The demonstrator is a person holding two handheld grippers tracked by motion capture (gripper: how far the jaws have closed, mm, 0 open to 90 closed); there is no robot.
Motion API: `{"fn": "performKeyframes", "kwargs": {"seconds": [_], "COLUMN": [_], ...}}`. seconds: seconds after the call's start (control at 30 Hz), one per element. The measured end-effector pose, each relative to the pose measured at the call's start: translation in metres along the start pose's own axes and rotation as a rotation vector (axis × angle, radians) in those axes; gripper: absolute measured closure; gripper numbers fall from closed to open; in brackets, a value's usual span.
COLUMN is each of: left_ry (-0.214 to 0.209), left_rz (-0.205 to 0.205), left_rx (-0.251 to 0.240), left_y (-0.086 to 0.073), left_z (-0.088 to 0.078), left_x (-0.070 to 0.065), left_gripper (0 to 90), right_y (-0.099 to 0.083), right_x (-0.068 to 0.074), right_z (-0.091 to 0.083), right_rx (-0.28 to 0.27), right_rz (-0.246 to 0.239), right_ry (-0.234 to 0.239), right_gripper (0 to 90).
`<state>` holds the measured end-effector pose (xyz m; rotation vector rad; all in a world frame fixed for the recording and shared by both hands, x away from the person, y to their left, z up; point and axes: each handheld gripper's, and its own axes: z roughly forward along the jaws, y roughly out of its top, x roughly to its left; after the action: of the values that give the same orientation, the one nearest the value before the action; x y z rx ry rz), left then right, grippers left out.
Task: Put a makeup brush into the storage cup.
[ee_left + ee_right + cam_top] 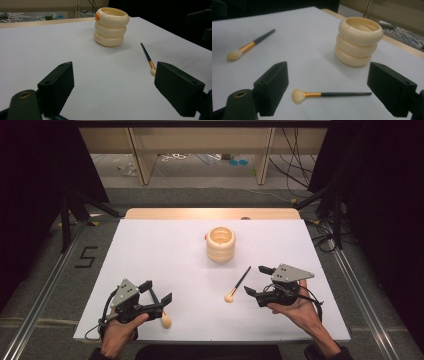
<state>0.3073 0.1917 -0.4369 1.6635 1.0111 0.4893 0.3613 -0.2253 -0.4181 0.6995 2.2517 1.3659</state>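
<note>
High view: both grippers low on the tabletop (165, 245), fan brush (238, 284) left of right gripper (258, 281); holder (220, 243) beyond.

Left gripper view: fingers (56, 86) apart, empty.

Right gripper view: fingers (272, 86) apart around brush (329, 94). Risk: thin handle rolls free on closing.

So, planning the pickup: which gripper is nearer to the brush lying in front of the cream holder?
Right. The right gripper sits just beside the brush, open jaws facing its handle. The left gripper is farther off, near the table's front left.
</note>
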Motion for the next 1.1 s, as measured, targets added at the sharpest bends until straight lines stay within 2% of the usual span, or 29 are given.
{"fn": "performKeyframes", "kwargs": {"seconds": [0.13,0.27,0.33,0.43,0.5,0.57,0.6,0.67,1.0,1.03,1.1], "left_ry": [-0.003,-0.002,0.0,0.0,0.0,0.0,0.0,0.0,-0.002,0.0,0.001], "left_rz": [-0.001,-0.002,0.0,-0.002,-0.001,-0.002,-0.002,-0.001,-0.002,-0.003,-0.003], "left_rx": [0.002,-0.001,0.002,0.0,0.003,0.0,0.0,0.002,0.002,0.004,0.005], "left_y": [0.0,0.0,0.0,0.0,0.0,0.0,0.0,0.0,0.001,0.0,0.0], "left_z": [0.0,0.0,0.0,0.0,0.0,0.0,0.0,0.0,0.0,0.0,0.0], "left_x": [0.0,0.0,0.001,0.001,0.0,0.001,0.001,0.001,0.001,0.001,0.001], "left_gripper": [15.7,15.8,15.7,15.7,15.7,15.7,15.8,15.7,15.7,15.7,15.7], "right_y": [0.004,0.007,0.011,0.014,0.016,0.019,0.019,0.021,0.027,0.026,0.026], "right_x": [-0.005,-0.009,-0.015,-0.017,-0.019,-0.022,-0.022,-0.023,-0.03,-0.031,-0.031], "right_z": [0.004,0.008,0.01,0.014,0.017,0.022,0.022,0.027,0.049,0.054,0.055], "right_rx": [0.037,0.06,0.093,0.102,0.113,0.151,0.151,0.185,0.289,0.313,0.329], "right_rz": [-0.038,-0.053,-0.068,-0.077,-0.082,-0.117,-0.117,-0.141,-0.196,-0.222,-0.216], "right_ry": [0.012,0.02,0.033,0.039,0.061,0.084,0.084,0.099,0.15,0.145,0.149], "right_gripper": [17.0,17.0,16.1,15.4,15.6,15.6,15.6,15.7,16.7,17.1,17.2]}}
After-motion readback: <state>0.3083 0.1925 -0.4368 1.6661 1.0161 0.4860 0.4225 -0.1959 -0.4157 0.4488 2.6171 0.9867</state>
